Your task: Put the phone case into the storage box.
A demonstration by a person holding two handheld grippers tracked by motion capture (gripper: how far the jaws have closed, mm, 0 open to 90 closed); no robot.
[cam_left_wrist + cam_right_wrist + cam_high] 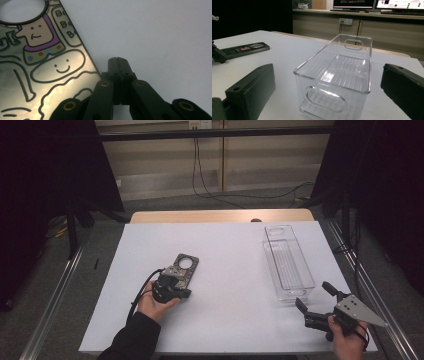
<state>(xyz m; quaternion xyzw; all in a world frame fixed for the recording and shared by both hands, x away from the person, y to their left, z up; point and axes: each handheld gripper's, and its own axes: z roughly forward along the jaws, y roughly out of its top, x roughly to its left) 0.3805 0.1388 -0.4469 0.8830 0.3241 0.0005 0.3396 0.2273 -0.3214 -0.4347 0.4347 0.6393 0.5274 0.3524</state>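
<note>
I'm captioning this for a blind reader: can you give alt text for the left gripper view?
The left gripper, jaws shut and empty, rests on the white table beside a dark door hanger with cartoon smiling figures and a round hole at its top.

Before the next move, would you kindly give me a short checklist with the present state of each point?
1. Left tool shut beside the door hanger, nothing between its jaws: ok.
2. Door hanger lies flat on the white sheet: ok.
3. Clear bin upright and empty: ok.
4. Right tool open, facing the bin's near end: ok.
5. Left tool touching the hanger's edge: cannot tell.
</note>
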